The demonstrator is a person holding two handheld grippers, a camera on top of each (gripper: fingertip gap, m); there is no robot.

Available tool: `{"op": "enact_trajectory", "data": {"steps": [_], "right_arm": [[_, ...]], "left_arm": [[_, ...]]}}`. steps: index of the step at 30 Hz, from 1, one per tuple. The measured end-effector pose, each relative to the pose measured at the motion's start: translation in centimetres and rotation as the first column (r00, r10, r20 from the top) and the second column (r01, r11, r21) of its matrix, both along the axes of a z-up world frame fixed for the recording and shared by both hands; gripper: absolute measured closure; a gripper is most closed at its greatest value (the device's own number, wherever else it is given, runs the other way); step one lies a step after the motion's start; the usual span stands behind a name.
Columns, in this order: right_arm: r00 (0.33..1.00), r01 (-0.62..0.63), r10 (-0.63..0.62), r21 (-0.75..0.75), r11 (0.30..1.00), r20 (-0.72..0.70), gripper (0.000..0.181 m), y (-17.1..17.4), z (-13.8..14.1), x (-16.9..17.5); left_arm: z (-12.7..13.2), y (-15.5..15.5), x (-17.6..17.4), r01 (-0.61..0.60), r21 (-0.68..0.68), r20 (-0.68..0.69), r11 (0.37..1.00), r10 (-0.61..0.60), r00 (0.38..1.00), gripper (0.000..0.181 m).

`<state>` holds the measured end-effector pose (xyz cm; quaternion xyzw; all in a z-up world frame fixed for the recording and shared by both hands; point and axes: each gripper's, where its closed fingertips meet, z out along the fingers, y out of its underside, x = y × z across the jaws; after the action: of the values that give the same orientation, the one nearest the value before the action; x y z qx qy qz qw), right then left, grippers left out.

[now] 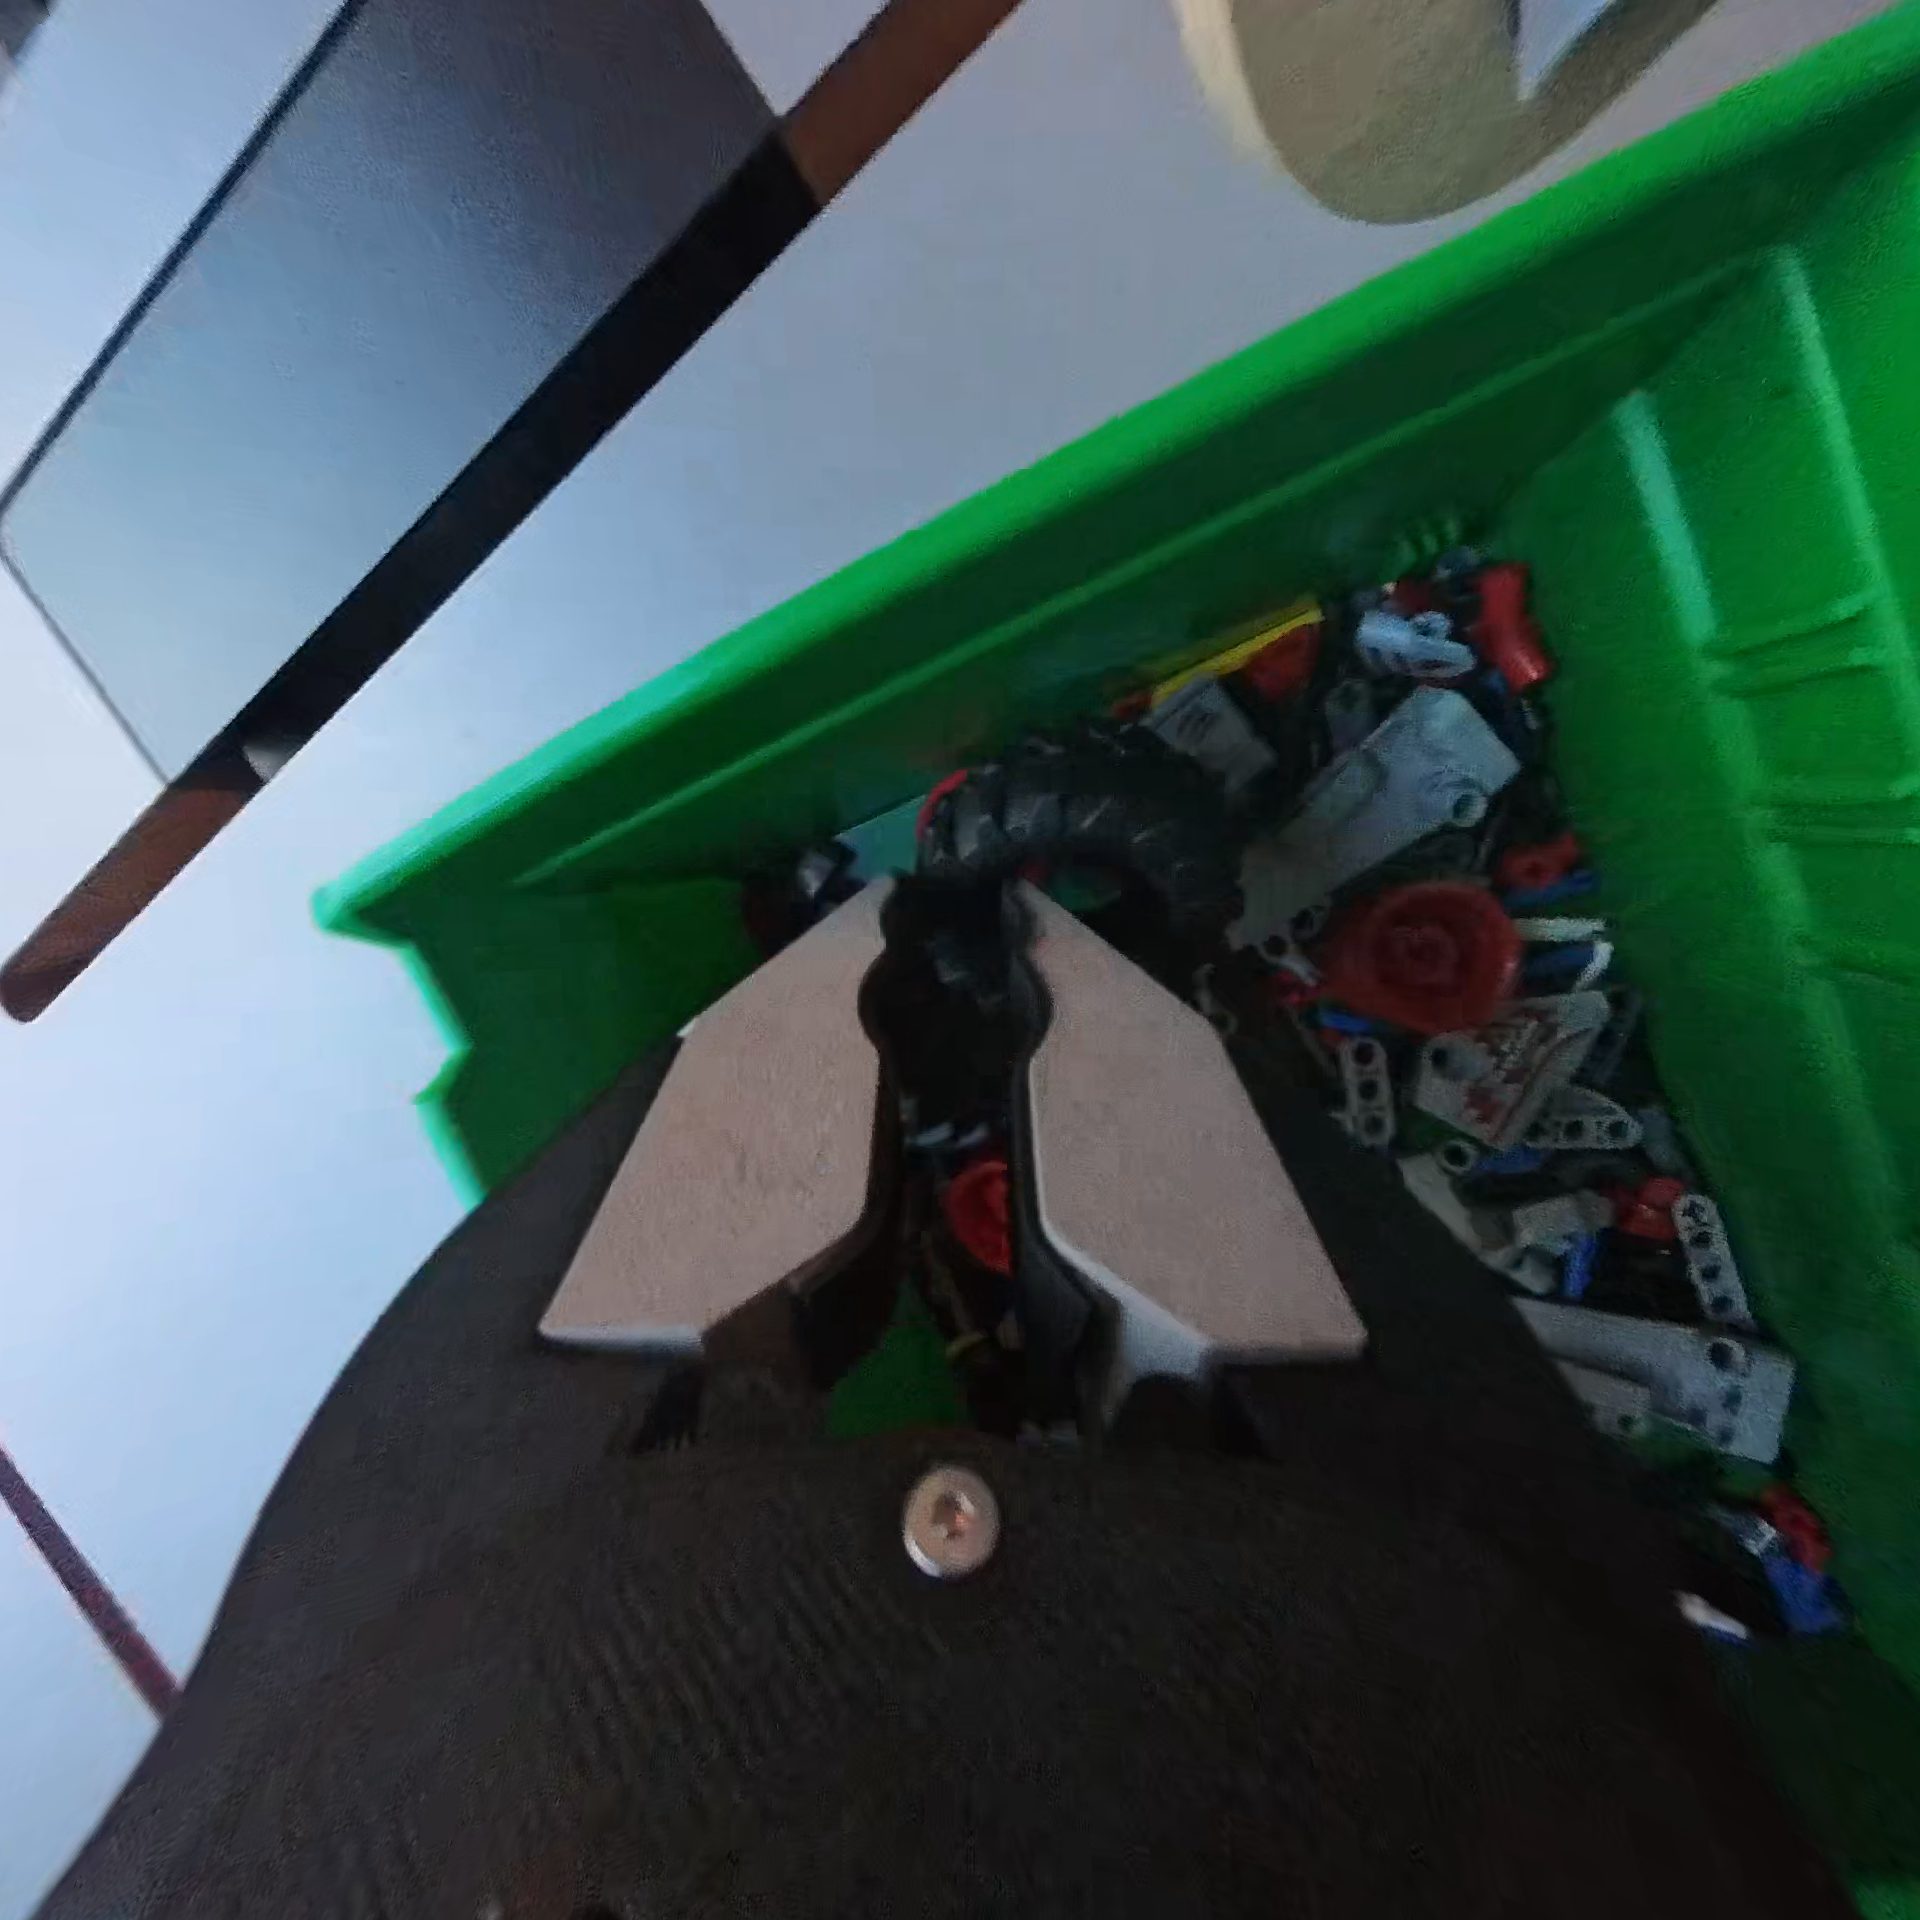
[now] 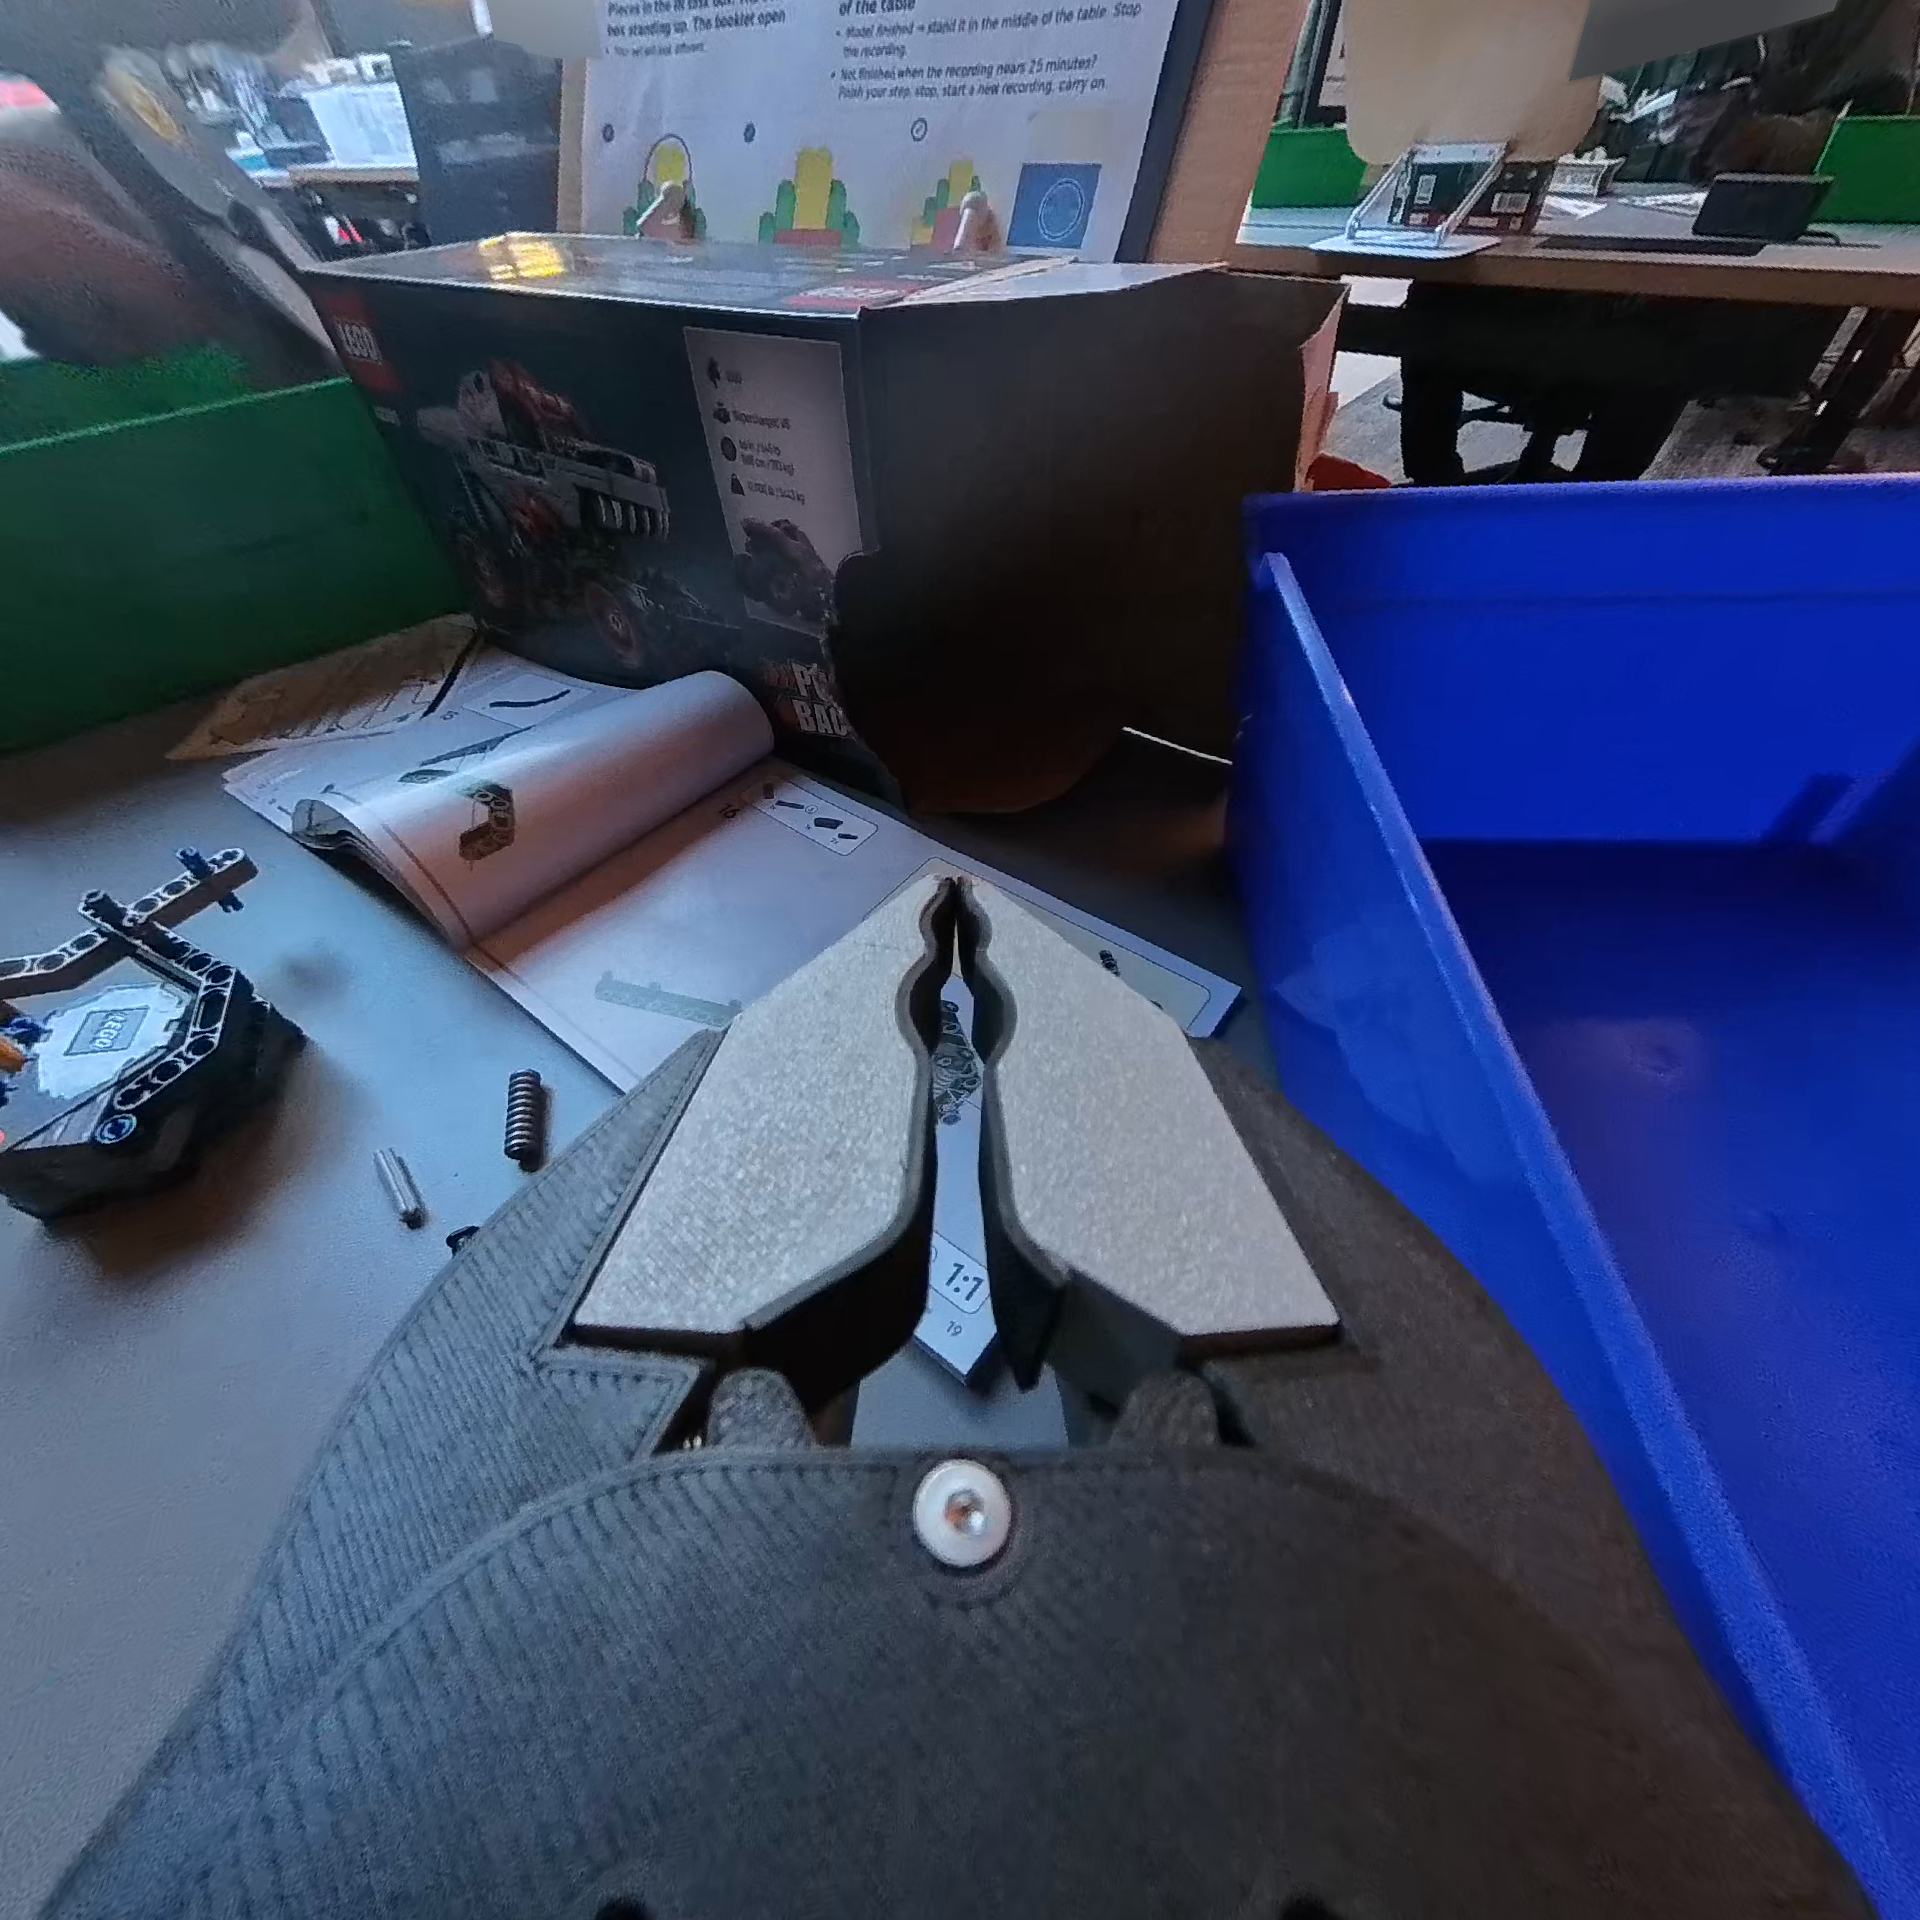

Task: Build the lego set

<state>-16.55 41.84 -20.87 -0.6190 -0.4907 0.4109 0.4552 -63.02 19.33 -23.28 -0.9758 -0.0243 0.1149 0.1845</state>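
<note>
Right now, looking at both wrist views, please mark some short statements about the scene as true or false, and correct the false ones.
1. The left gripper is shut on a black tyre over the green bin. True.
2. The green bin is empty. False: it holds many loose pieces, among them a red wheel hub.
3. The right gripper holds a spring. False: its fingertips meet with nothing between them; the black spring lies on the table.
4. The instruction booklet lies open in front of the set's box. True.
5. The blue bin is full of bricks. False: no pieces show in the visible part.
</note>
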Motion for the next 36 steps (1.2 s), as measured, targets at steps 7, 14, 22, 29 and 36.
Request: {"op": "enact_trajectory", "data": {"steps": [7,14,22,29,36], "right_arm": [[1.000,-0.002,0.002,-0.001,1.000,0.007,0.181,0.0,-0.1,-0.1],[1.000,0.018,-0.018,-0.007,1.000,-0.003,0.181,0.3,0.0,0.1],[1.000,0.027,-0.027,0.000,1.000,0.003,0.181,0.3,-0.1,0.1],[1.000,0.025,-0.025,-0.012,1.000,0.004,0.181,0.4,-0.2,0.1],[1.000,0.024,-0.024,-0.011,1.000,0.010,0.181,0.4,-0.3,0.1]], "left_arm": [[2.6,-1.9,-0.6,-0.046,0.036,-0.033,0.998,0.047,0.998,0.160],[2.2,0.5,2.6,0.077,0.016,-0.088,0.997,-0.075,0.993,0.138],[-3.9,2.6,6.8,0.227,-0.107,0.051,0.968,-0.222,0.974,0.149],[-3.3,0.9,3.2,0.121,-0.135,0.011,0.984,-0.120,0.993,0.159],[0.4,-0.5,1.2,0.066,-0.046,-0.041,0.997,-0.068,0.997,0.177]]}}
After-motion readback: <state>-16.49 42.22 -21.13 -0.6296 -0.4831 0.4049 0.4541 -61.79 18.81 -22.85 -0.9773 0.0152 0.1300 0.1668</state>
